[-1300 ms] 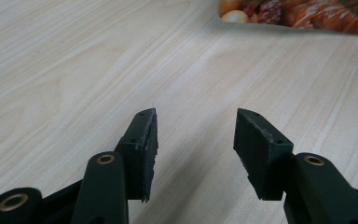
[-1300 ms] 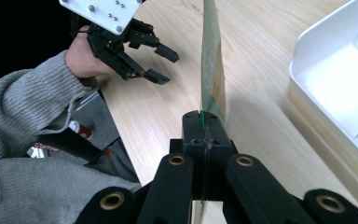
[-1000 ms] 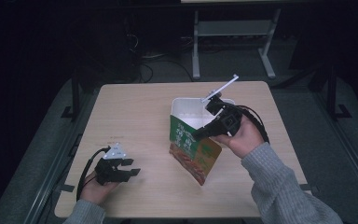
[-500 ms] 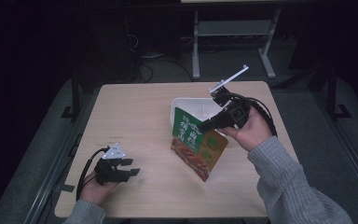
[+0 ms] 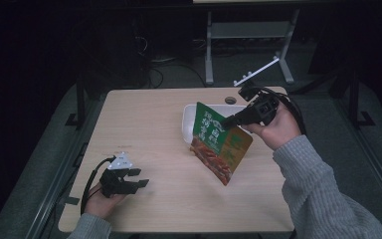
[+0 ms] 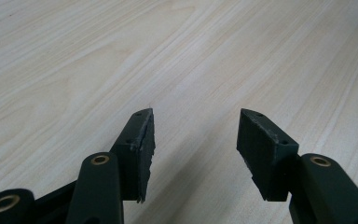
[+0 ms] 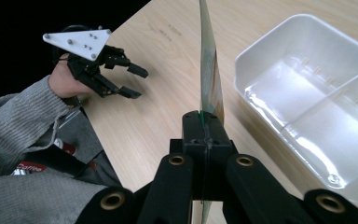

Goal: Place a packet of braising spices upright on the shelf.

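Observation:
A green and red snack bag hangs tilted over the table, its lower corner close to the wood. My right gripper is shut on the bag's upper edge. In the right gripper view the bag shows edge-on, rising from the closed jaws of the right gripper. A white divided tray lies behind the bag, partly hidden by it; the tray holds nothing. Near the front left corner, my left gripper rests open on the table. Only bare wood lies between the jaws of the left gripper.
The light wood table has a round cable hole near its far edge. A grey metal stand is on the dark floor beyond. The left hand and gripper lie far across the table from the bag.
My right gripper has carried the bag up and to the right, toward the far edge. The left gripper has stayed in place and open.

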Motion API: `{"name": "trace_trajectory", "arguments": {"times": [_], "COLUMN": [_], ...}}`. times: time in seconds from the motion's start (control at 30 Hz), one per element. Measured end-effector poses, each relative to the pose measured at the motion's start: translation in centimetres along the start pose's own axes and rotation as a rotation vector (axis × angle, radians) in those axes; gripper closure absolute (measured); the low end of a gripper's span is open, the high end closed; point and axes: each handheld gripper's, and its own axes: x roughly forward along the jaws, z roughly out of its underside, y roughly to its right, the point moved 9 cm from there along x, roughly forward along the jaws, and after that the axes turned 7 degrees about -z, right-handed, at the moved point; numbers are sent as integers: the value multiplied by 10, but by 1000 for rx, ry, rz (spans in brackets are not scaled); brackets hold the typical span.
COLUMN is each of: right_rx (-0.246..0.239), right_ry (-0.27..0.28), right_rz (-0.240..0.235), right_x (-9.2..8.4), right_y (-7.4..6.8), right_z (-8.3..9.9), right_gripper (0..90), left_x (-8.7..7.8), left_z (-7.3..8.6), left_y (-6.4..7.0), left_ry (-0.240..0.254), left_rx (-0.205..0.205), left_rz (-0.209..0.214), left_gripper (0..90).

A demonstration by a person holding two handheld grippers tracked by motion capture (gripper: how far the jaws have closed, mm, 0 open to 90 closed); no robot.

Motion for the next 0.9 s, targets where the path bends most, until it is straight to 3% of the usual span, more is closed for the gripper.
{"name": "trace_trajectory", "arguments": {"times": [0.9], "right_rx": [58], "right_ry": [32], "right_rz": [86], "right_x": [-43], "right_y": [24], "right_z": [-16], "right_gripper": [900], "left_x": [0], "left_z": [0], "left_y": [-1], "left_ry": [-1], "left_rx": [0], "left_rz": [0], "left_gripper": [434]}}
